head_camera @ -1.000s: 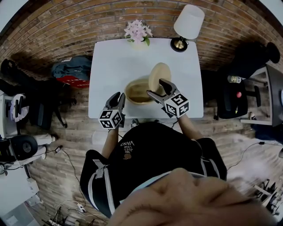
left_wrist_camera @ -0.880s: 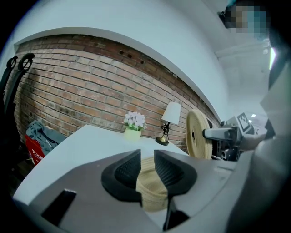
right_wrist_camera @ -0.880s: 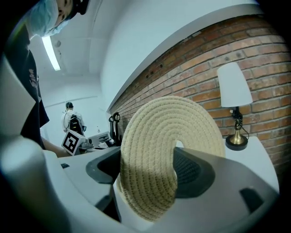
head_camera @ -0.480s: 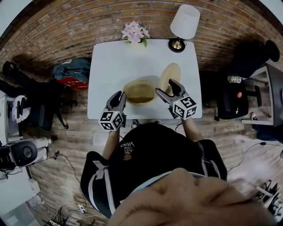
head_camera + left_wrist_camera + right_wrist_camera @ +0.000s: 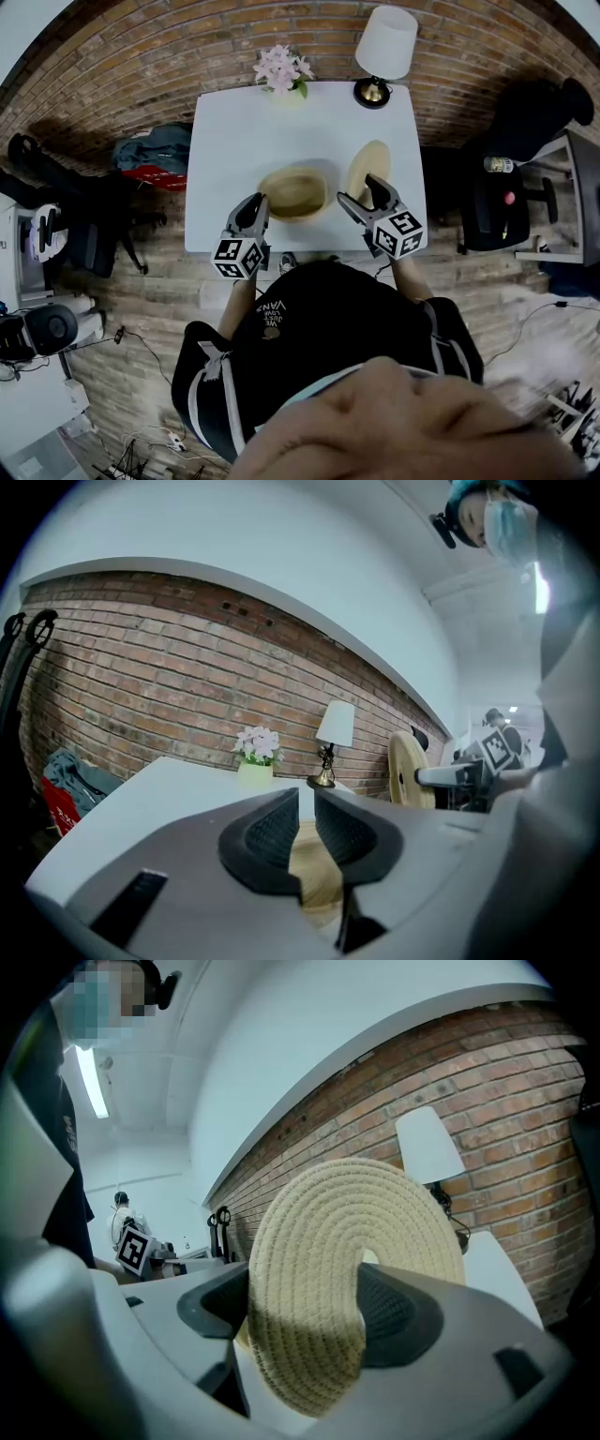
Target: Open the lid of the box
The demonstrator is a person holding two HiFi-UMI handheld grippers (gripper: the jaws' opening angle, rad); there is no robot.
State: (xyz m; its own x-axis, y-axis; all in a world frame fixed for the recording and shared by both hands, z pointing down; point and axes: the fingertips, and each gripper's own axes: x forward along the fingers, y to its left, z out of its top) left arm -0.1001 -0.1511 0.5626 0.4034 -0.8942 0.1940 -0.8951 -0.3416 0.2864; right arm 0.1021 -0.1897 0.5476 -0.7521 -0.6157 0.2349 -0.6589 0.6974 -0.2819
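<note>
Right gripper (image 5: 359,190) clenched on the round woven lid (image 5: 368,167), held on edge, clear of the open basket box (image 5: 293,192) on the white counter (image 5: 244,131); left gripper (image 5: 253,208) nearly closed beside the basket's near rim.

We see the woven box (image 5: 293,192) uncovered on the white surface (image 5: 234,131). Our right gripper (image 5: 359,190) holds its lid (image 5: 368,161) up on edge just beside it, and our left gripper (image 5: 253,208) hovers near the box's left rim.

box (image 5: 293,194): round woven basket, open, upright on the white bench (image 5: 244,131).
lid (image 5: 352,1269): woven disc, off, standing on edge, just right of box.
</note>
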